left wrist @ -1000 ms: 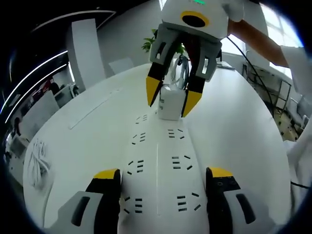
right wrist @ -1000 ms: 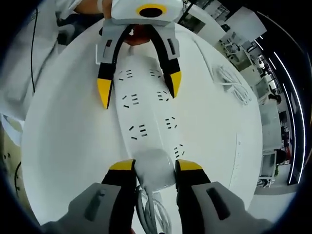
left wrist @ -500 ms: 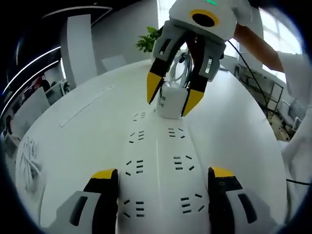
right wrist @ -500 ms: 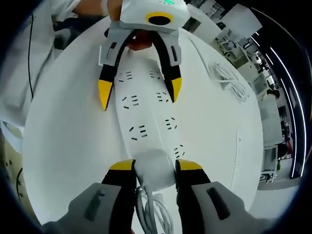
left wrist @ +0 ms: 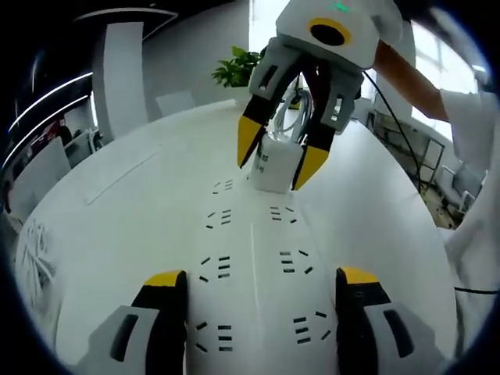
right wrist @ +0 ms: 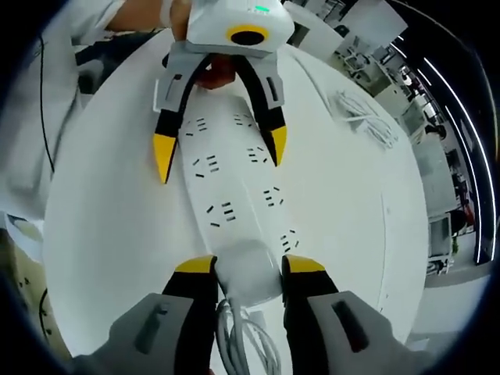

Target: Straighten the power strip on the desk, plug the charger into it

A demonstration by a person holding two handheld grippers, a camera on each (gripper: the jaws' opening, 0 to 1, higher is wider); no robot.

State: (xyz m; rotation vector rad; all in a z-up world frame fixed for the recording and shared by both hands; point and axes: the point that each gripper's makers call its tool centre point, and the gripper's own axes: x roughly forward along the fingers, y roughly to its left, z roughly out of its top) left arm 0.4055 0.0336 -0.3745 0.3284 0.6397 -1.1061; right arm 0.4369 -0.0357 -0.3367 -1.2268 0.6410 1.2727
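A long white power strip with two rows of sockets lies flat on the round white desk. My right gripper is shut on the strip's cord end, a jaw pressed against each side. In the left gripper view, the right gripper clamps that same end block. The strip's white cord loops out between the right jaws. My left gripper stands open astride the strip's other end. In the right gripper view, its yellow tips sit just outside the strip's edges.
A loose bundle of white cable lies on the desk off to one side of the strip. A person's sleeve and arm reach in behind the right gripper. A potted plant and office desks stand beyond the desk's edge.
Both views have shifted slightly with the hands. The grippers keep their places on the strip: right still clamped on the cord end, left still open over the other end.
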